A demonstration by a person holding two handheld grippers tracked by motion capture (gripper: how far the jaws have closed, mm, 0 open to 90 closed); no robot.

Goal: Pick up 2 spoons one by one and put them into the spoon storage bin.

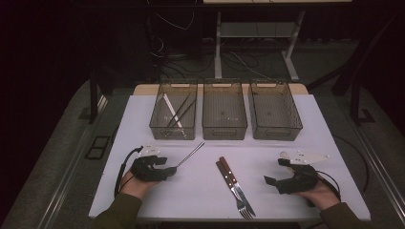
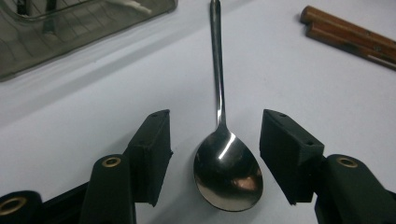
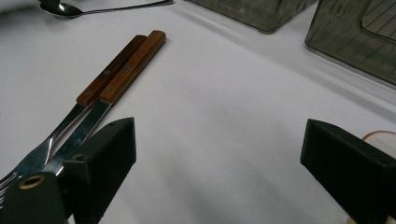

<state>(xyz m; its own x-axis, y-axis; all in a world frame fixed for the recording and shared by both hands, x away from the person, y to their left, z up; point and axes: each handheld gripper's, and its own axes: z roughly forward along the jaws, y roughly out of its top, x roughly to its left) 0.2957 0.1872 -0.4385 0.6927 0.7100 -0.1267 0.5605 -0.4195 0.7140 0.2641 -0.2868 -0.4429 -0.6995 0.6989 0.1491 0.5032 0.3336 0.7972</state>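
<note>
- Spoon [image 2: 227, 163] lies flat on the white table [image 1: 200, 186], bowl toward the person, handle running up-right toward the left bin [image 1: 173, 112].
- Left gripper [image 2: 215, 156] sits low over it, jaws about half open on either side of the bowl, pads clear of the metal.
- Right gripper [image 3: 217, 163] rests wide open, holding nothing, near the fork [image 1: 241, 198] and knife [image 1: 228, 174].

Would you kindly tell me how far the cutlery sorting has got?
Done: chopsticks lie in the left bin.
In hand: the left gripper straddles the spoon bowl, pads not yet touching.
Left: the fork and knife on the table; the right gripper is open.
</note>
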